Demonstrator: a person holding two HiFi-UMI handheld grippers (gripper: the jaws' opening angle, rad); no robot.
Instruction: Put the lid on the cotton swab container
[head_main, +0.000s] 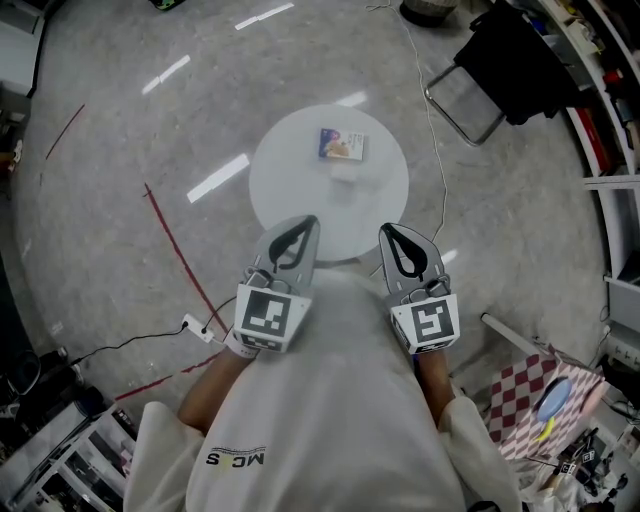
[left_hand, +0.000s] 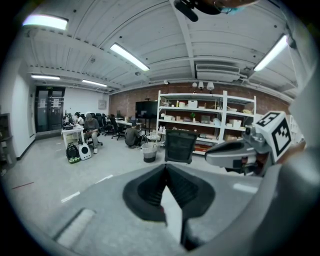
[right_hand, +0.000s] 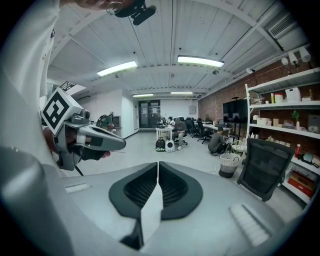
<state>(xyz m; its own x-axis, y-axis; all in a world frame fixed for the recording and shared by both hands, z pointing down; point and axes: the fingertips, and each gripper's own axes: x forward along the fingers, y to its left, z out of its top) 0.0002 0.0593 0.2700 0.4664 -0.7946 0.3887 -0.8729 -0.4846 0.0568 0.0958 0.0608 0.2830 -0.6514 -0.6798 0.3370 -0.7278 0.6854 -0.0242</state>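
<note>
The left gripper (head_main: 308, 226) and right gripper (head_main: 388, 234) hang at the near edge of the round white counter (head_main: 285, 185); both pairs of fingers are pressed together, holding nothing; the cotton swab container (head_main: 343, 145) lies on the counter well beyond the fingertips, roughly midway between them.

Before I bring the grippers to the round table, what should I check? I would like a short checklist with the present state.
1. Left gripper empty: ok, jaws together on nothing.
2. Right gripper empty: ok, the same.
3. Jaws apart for a grasp: not ok, both shut.
4. Grippers aimed at the round table: not ok, both gripper views show the room.
5. Container and lid told apart: cannot tell; a printed box and a pale piece beside it, too small.
</note>
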